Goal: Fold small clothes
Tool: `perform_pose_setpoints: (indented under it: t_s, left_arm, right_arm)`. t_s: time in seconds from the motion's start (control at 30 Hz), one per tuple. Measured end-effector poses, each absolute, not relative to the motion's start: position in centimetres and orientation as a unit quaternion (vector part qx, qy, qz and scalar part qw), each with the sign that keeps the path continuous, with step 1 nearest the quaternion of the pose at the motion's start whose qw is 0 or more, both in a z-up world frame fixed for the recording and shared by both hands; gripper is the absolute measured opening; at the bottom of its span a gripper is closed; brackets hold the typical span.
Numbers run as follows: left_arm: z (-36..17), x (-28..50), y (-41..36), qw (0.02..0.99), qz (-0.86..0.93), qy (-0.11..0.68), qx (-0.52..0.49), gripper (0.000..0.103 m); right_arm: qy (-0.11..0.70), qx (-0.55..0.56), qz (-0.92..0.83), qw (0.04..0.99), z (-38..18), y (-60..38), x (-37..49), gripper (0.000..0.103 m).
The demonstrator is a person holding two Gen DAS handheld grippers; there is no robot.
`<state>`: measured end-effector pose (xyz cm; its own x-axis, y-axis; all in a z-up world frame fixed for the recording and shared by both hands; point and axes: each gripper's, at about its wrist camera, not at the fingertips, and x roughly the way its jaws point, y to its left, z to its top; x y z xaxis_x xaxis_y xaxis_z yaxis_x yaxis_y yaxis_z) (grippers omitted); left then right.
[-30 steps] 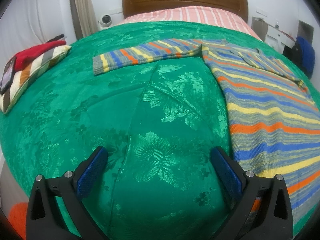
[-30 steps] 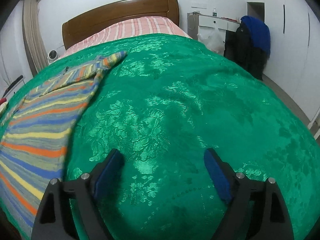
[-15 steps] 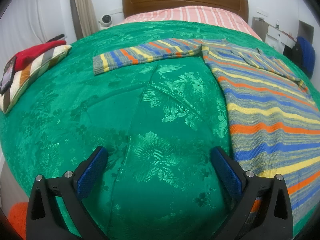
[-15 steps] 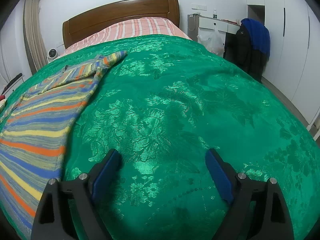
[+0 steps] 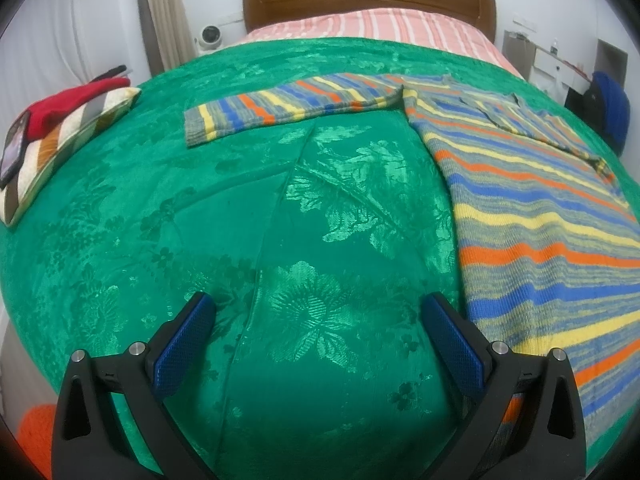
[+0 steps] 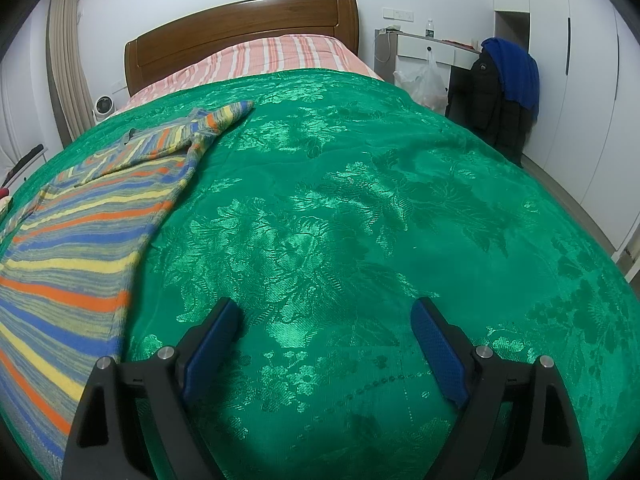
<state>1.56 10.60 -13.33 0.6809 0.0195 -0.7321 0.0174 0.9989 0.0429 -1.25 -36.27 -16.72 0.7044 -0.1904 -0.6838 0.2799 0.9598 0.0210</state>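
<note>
**A:** We're looking at the striped sweater (image 5: 532,216), spread flat on the green bedspread (image 5: 280,240). In the left wrist view it fills the right side of the frame, body running from lower right up toward the headboard (image 5: 368,4), with one sleeve (image 5: 288,108) stretched leftward across the upper middle.

**B:** And in the right wrist view we see the same sweater (image 6: 80,240) down the left edge, the other sleeve (image 6: 224,118) pointing up and right. So the garment lies between our two tools, long axis from near edge to headboard.

**A:** Which one's closer? We'd call it the left gripper (image 5: 320,316). Its right finger (image 5: 452,344) sits just beside the hem at lower right of the frame, though we can't tell whether it touches the knit.

**B:** The right gripper (image 6: 326,320) hangs over bare green cloth, sweater off to its left, near but apart. Both sets of fingers stand wide apart, nothing between them.

**A:** So the fold isn't begun. We'd judge the outstretched sleeve the likely first target: up and ahead of the left fingers, well apart from them, cuff at the upper left end.

**B:** Outward from there: a striped pillow (image 5: 60,148) at far left with something red (image 5: 76,100) on it, and a phone (image 5: 14,148) at its edge. Over on our right view, a dark jacket (image 6: 504,92) hangs off beside the bed.
</note>
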Motion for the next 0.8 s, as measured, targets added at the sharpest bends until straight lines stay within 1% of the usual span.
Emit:
perform_pose_setpoints:
  t_s: [0.4, 0.53, 0.67, 0.73, 0.8]
  left_arm:
    - [-13.0, 1.8, 11.1, 0.910, -0.017, 0.415, 0.020, 0.103]
    - [-12.2, 2.0, 12.0, 0.907, -0.036, 0.420, -0.008, 0.102]
    - [-8.7, 4.0, 14.9, 0.912, -0.050, 0.400, -0.071, 0.102]
    - [-6.0, 6.6, 17.4, 0.919, -0.034, 0.381, -0.098, 0.102]
    - [-4.6, 9.8, 20.0, 0.915, -0.009, 0.385, -0.122, 0.102]
  right_arm:
    - [0.363, 0.061, -0.128, 0.921, -16.7, -36.3, -1.3, 0.088]
    - [0.363, 0.061, -0.128, 0.921, -16.7, -36.3, -1.3, 0.088]
    - [0.362, 0.061, -0.128, 0.921, -16.7, -36.3, -1.3, 0.088]
    - [0.361, 0.061, -0.127, 0.922, -16.7, -36.3, -1.3, 0.088]
    - [0.360, 0.061, -0.126, 0.922, -16.7, -36.3, -1.4, 0.089]
